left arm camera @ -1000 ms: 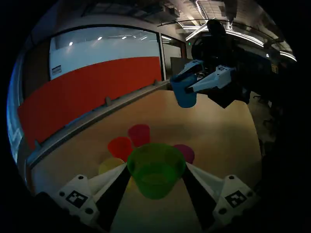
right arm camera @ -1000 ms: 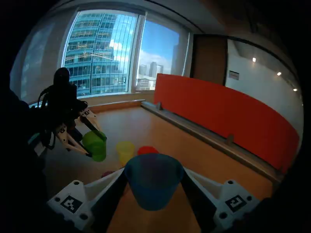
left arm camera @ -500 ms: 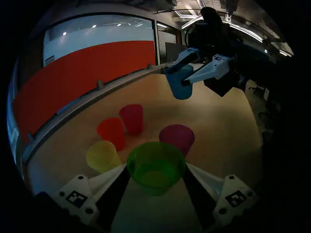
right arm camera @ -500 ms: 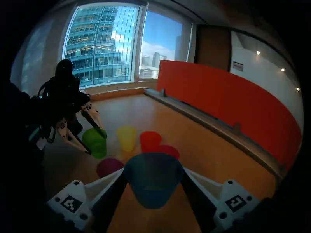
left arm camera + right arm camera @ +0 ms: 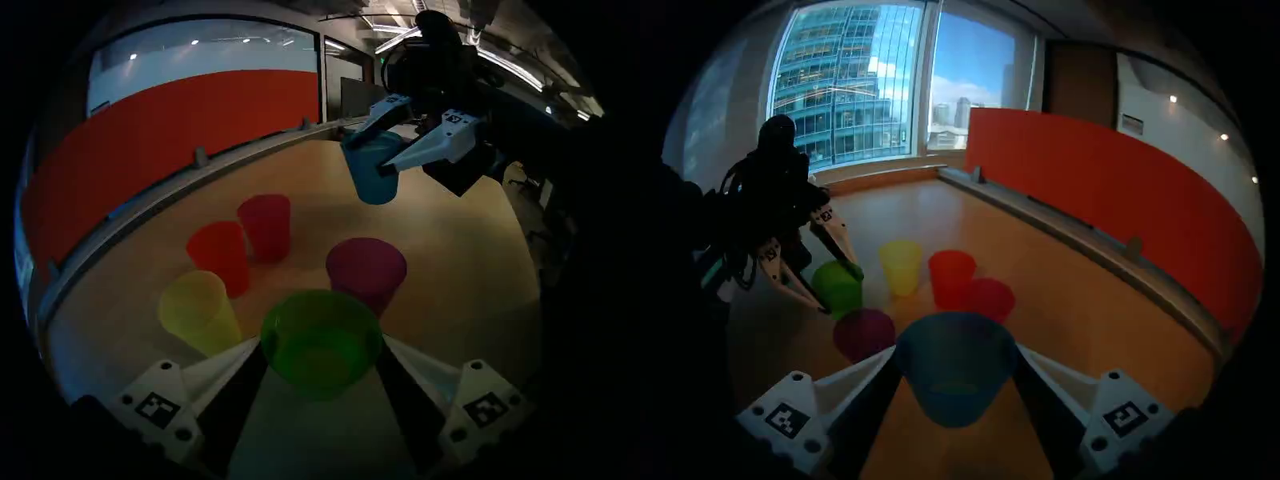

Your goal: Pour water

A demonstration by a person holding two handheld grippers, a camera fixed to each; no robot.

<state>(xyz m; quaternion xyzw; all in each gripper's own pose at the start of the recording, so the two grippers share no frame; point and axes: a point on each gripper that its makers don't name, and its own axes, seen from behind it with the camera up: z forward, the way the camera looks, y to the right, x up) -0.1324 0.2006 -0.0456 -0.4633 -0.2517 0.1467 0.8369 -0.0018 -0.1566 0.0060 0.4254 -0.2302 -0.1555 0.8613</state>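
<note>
Green cup (image 5: 322, 352), upright, is clenched by the left gripper (image 5: 322, 344) over the table (image 5: 472, 256). Beyond stand purple cup (image 5: 366, 270), yellow cup (image 5: 196, 308), orange cup (image 5: 220, 252) and red cup (image 5: 266, 224). Farthest, the right gripper (image 5: 370, 160) clasps a blue cup (image 5: 374, 174) aloft. Judged: pre-pour approach; next, bring one rim over a receiver and tilt.

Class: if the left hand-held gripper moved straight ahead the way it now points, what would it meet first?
Probably the purple cup, standing just beyond the green cup it holds; depth is uncertain.

A wooden table (image 5: 1088, 304) meets an orange partition (image 5: 1112, 192), with tall city-view windows (image 5: 856, 88) beyond.
</note>
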